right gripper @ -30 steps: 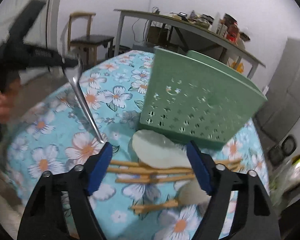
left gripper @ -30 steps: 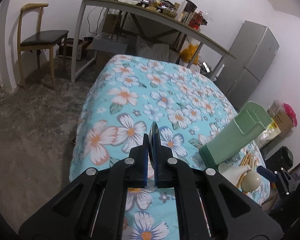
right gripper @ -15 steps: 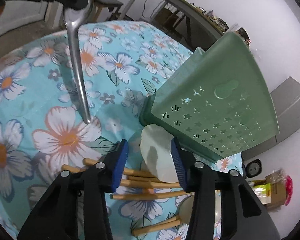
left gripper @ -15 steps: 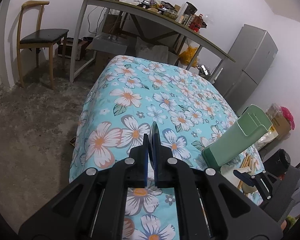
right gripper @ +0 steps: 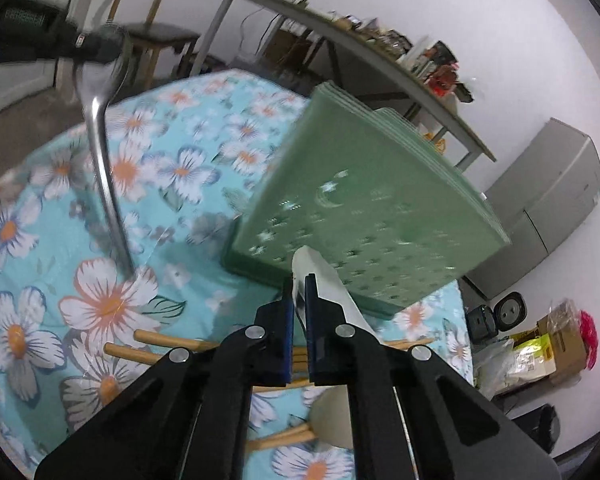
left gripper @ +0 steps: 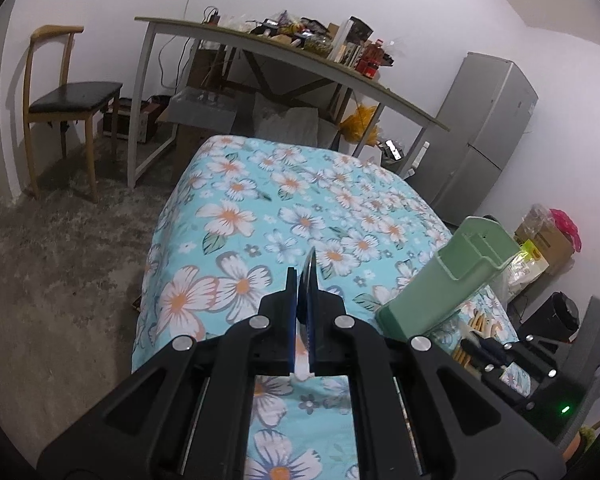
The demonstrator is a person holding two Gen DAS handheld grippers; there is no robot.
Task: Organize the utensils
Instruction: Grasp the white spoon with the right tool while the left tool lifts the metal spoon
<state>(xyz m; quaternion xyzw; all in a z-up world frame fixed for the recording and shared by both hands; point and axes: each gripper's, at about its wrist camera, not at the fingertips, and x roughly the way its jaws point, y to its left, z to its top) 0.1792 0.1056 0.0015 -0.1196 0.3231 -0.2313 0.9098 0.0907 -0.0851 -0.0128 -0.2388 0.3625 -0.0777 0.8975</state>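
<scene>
The right gripper (right gripper: 298, 300) has just closed: its jaws stood wide around the pale spoon (right gripper: 324, 280) a second ago and now pinch the spoon's edge, right against the foot of the green holder (right gripper: 364, 200). The left gripper (left gripper: 302, 300) has barely moved and is still clamped on the bowl of a steel spoon (left gripper: 309, 276), whose handle hangs down over the flowered cloth (left gripper: 236, 216), as the right view shows.

The steel spoon seems to be held aloft simply to wait its turn while the other hand picks up. The pale spoon lies on a heap of chopsticks (right gripper: 160, 338), so gripping it by the rim lifts it clear without dragging the sticks. The holder stands upright on the cloth beside the heap, open at the top, ready to take both.

No brand or writing is legible; the bottles on the desk (left gripper: 292, 64) are too small to read.
</scene>
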